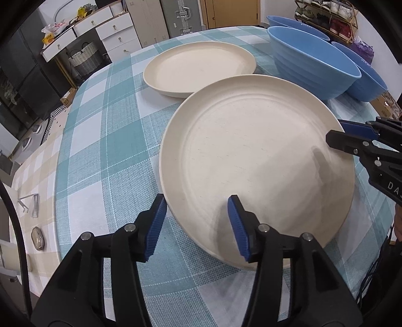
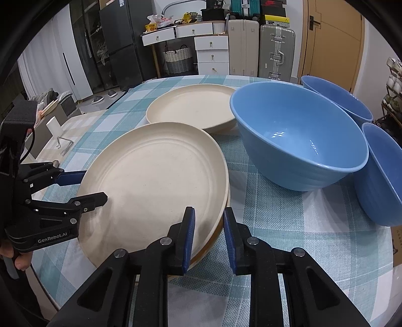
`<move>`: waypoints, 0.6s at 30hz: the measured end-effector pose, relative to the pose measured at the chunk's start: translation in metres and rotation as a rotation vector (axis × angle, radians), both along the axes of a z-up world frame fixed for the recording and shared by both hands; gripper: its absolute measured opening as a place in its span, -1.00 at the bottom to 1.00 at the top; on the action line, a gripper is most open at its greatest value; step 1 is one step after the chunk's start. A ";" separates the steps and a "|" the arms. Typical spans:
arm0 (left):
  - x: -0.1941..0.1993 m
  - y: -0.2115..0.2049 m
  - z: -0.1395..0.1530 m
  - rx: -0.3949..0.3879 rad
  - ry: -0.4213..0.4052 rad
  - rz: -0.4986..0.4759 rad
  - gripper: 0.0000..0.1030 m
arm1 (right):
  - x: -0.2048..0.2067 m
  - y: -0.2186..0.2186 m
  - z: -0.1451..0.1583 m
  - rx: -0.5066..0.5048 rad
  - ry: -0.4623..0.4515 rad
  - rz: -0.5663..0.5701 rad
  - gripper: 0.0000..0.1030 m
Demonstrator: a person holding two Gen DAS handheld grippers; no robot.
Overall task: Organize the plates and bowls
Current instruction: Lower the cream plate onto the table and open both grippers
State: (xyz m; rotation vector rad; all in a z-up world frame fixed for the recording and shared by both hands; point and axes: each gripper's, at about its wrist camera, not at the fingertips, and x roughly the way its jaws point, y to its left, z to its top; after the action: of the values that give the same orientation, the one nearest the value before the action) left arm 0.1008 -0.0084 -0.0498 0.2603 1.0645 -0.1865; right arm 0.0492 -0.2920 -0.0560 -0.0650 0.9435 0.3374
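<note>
A large cream plate (image 1: pixel 256 161) lies on the checked tablecloth; in the right wrist view (image 2: pixel 153 181) it rests on another plate below it. A second cream plate (image 1: pixel 198 68) (image 2: pixel 193 109) lies farther back. Three blue bowls (image 1: pixel 309 63) (image 2: pixel 296 135) stand to the right. My left gripper (image 1: pixel 197 226) is open, its jaws straddling the near plate's left rim. My right gripper (image 2: pixel 208 236) is open, its jaws either side of the plate's right rim; it also shows in the left wrist view (image 1: pixel 344 135).
The round table (image 1: pixel 100 140) carries a small metal stand (image 1: pixel 30 203) and a white cup (image 2: pixel 54 125) at its left side. Drawers, a basket and suitcases stand behind the table. A shoe rack (image 1: pixel 326 15) stands at the right.
</note>
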 end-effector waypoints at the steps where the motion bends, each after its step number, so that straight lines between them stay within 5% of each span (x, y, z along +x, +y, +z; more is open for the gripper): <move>1: -0.001 -0.001 0.000 0.002 0.001 -0.003 0.00 | 0.000 0.000 0.000 0.000 -0.002 0.000 -0.55; 12: 0.002 -0.001 -0.004 -0.020 0.023 -0.004 0.22 | -0.001 0.001 -0.006 0.014 0.013 0.010 -0.38; 16: 0.003 0.005 -0.002 -0.036 0.010 0.018 0.56 | -0.002 0.001 -0.003 0.022 0.012 0.026 -0.06; 18: 0.006 0.011 0.002 -0.050 -0.006 0.045 0.57 | -0.004 -0.002 -0.001 0.035 0.011 0.029 0.09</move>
State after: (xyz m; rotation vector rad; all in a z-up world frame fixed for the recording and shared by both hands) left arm 0.1064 0.0023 -0.0475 0.1916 1.0572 -0.1716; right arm 0.0455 -0.2939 -0.0566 -0.0449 0.9482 0.3813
